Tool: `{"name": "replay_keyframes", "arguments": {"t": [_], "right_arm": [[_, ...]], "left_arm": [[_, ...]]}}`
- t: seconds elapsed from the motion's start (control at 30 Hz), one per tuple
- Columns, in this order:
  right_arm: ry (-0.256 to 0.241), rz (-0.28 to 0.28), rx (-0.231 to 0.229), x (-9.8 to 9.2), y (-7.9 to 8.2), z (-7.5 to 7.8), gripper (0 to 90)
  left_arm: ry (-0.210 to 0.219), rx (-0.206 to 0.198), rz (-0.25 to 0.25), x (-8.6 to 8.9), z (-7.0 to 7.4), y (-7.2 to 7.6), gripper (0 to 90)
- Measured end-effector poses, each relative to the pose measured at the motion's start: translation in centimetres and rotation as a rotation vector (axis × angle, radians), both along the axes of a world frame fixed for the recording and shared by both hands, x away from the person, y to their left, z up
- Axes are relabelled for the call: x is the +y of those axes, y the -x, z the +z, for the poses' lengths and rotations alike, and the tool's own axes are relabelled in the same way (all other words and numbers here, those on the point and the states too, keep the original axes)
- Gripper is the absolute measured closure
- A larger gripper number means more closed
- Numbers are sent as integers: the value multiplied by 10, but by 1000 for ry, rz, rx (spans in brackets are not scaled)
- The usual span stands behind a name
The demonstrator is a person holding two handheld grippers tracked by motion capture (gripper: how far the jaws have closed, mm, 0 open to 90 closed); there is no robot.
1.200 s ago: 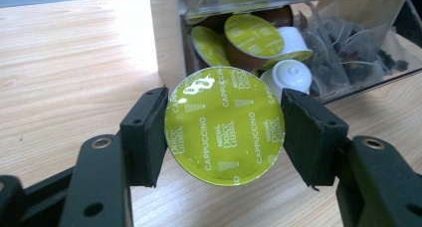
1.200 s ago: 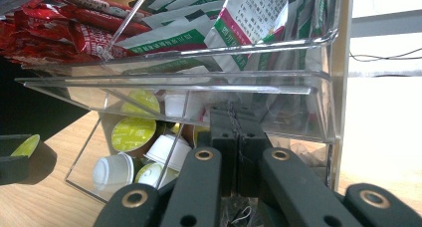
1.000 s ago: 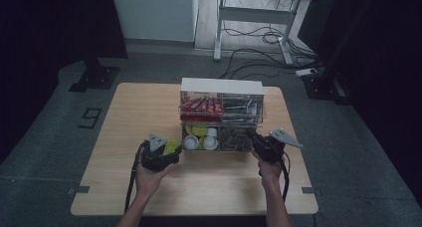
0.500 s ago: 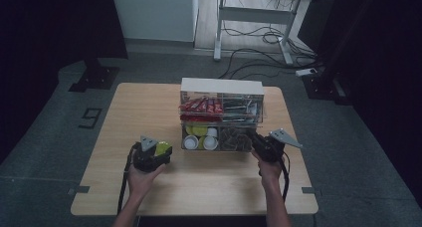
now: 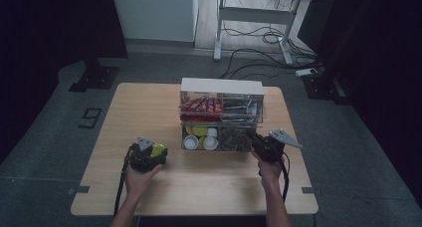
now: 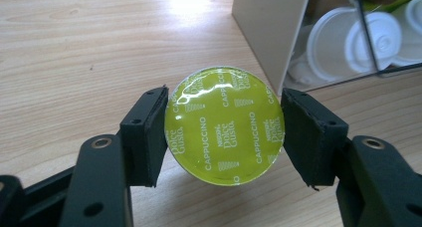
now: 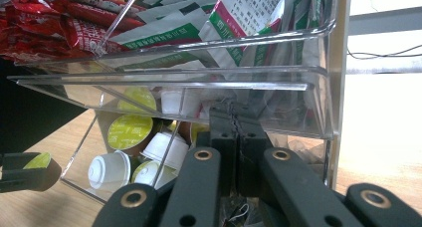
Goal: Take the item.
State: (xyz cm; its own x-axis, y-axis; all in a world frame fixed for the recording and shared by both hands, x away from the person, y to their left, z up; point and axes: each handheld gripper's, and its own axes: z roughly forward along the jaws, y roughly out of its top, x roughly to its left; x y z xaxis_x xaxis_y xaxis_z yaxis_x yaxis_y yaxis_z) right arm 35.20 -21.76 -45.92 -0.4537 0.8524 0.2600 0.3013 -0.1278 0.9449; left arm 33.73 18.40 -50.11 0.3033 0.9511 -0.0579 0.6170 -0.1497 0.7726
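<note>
A lime-green coffee capsule with "Cappuccino" printed on its foil lid sits between the pads of my left gripper, which is shut on its sides. In the high view this gripper and the capsule hover over the table, left of a clear two-level organizer. My right gripper has its jaws pressed together at the front of the organizer's lower drawer; I cannot tell whether the clear wall is pinched between them. In the high view it sits at the drawer's right front.
The lower drawer holds green and white capsules and dark packets. The upper tray holds red sachets and green-and-white sachets. The wooden table has bare room in front and at the left.
My left gripper has carried the green capsule leftward and toward the person, away from the organizer's drawer. The right gripper has stayed at the drawer front.
</note>
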Motion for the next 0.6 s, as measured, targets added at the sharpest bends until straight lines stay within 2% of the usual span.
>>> {"name": "replay_keyframes", "arguments": {"t": [0.33, 0.6], "right_arm": [[1, -2, 1, 0, 0, -1, 881], [1, -3, 2, 0, 0, -1, 880]], "left_arm": [[-23, 29, 21, 7, -10, -3, 384], [-40, 55, 27, 6, -14, -7, 383]]}}
